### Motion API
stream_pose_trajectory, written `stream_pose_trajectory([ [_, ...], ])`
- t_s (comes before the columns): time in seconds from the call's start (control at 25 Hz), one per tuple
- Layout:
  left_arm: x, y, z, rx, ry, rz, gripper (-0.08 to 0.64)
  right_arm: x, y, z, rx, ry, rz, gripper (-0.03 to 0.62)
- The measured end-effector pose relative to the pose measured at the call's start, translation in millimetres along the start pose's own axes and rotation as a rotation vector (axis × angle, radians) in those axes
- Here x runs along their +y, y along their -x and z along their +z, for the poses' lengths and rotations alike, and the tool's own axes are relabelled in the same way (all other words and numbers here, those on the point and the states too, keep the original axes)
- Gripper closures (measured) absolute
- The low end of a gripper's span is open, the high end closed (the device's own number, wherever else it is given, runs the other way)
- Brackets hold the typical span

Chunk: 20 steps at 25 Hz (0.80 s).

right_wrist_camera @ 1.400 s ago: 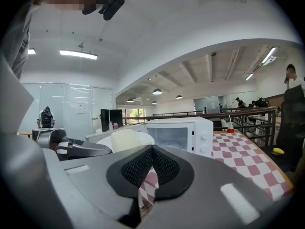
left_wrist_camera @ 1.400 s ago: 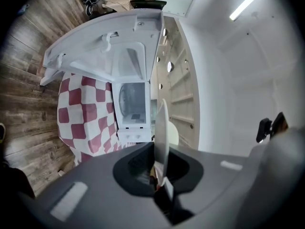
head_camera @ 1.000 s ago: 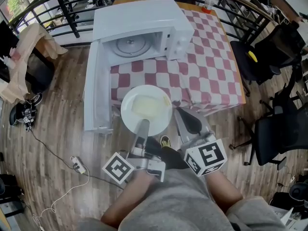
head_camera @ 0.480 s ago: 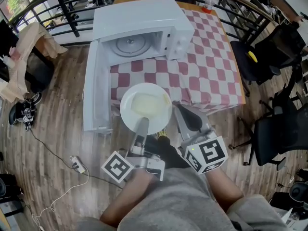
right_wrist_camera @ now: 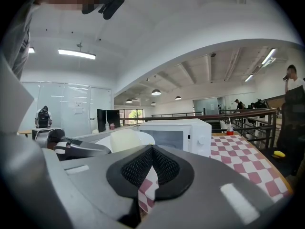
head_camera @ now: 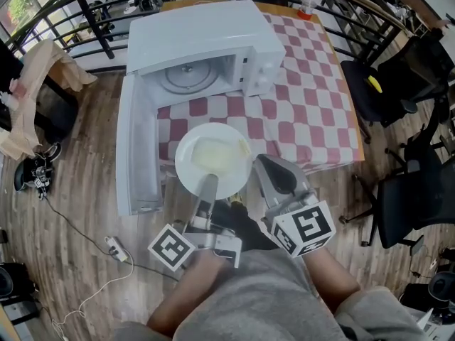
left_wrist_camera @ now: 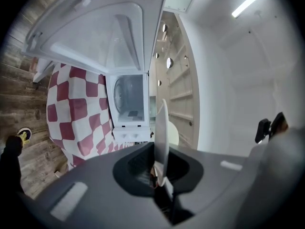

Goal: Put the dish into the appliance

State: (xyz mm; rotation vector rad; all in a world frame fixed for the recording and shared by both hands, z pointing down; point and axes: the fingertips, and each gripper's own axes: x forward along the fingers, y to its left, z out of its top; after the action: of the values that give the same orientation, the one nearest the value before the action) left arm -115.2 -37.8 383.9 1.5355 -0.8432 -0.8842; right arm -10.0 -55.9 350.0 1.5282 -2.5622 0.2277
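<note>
A white dish (head_camera: 213, 158) with pale yellow food hangs level in front of the table's near edge. My left gripper (head_camera: 209, 183) is shut on its near rim; in the left gripper view the dish (left_wrist_camera: 161, 132) stands edge-on between the jaws. The white microwave (head_camera: 206, 45) sits on the table beyond it, with its door (head_camera: 138, 151) swung wide to the left and the glass turntable (head_camera: 186, 77) bare. My right gripper (head_camera: 270, 168) hovers just right of the dish, shut on nothing. The right gripper view shows the microwave (right_wrist_camera: 176, 135) and the dish (right_wrist_camera: 125, 140) ahead.
A red-and-white checked cloth (head_camera: 306, 98) covers the table. A cup (head_camera: 307, 7) stands at the far edge. Black chairs (head_camera: 409, 183) are on the right, a railing (head_camera: 92, 6) runs behind, and a white cable (head_camera: 114, 247) lies on the wooden floor at left.
The dish and both grippers have edged a little nearer to the open microwave. The left grip on the rim is unchanged, and the right gripper stays shut beside it.
</note>
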Motion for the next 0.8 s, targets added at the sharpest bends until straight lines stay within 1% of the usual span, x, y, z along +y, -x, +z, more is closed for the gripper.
stream_pose_trajectory([
  [0.24, 9, -27, 9, -0.006, 0.008, 0.012, 0.534, -20, -24, -3, 0.008, -0.012, -0.001, 0.594],
  [0.4, 12, -43, 17, 0.001, -0.001, 0.016, 0.534, -30, -41, -3, 0.009, -0.027, 0.001, 0.594],
  [0.8, 27, -84, 46, -0.010, 0.013, 0.041, 0.534, -51, -92, 2, 0.025, -0.035, 0.000, 0.594],
])
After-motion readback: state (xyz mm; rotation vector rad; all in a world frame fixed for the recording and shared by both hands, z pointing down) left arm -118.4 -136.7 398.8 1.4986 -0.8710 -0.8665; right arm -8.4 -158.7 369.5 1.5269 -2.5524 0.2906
